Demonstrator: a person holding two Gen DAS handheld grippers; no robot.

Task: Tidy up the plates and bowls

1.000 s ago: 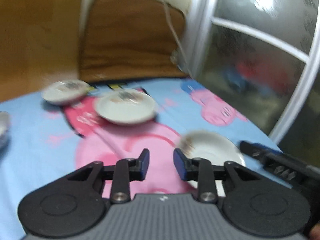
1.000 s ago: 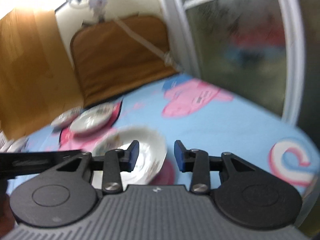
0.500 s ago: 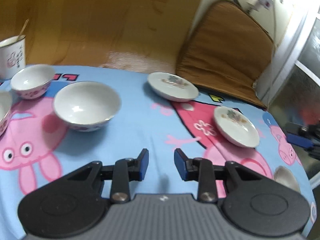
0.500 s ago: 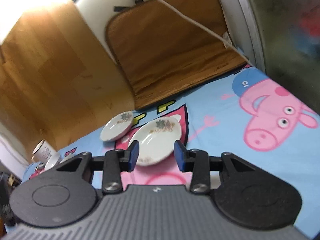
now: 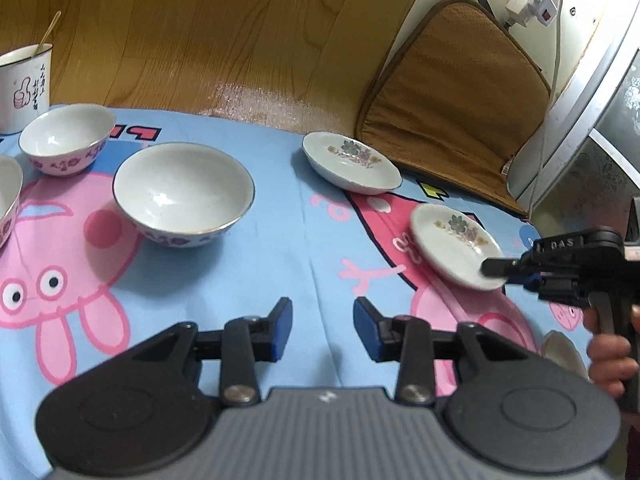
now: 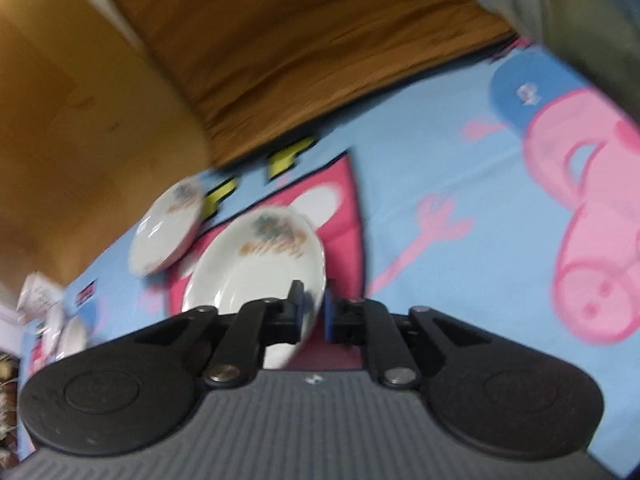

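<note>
My right gripper has its jaws closing on the near rim of a white flowered plate, one pad inside the rim and one outside. In the left wrist view that right gripper grips the same plate at its right edge. A second flowered plate lies further back. Left of it, a large white bowl and a smaller bowl stand on the blue cartoon cloth. My left gripper hovers over bare cloth, its jaws opening with nothing between them.
A white mug with a stick in it stands at the far left, and part of another bowl shows at the left edge. A brown cushion leans behind the table. Another white dish lies near the person's hand.
The left view has swung from the table's right side to the bowls on the left. My right gripper has moved up to the near flowered plate and its jaws have narrowed on the rim.
</note>
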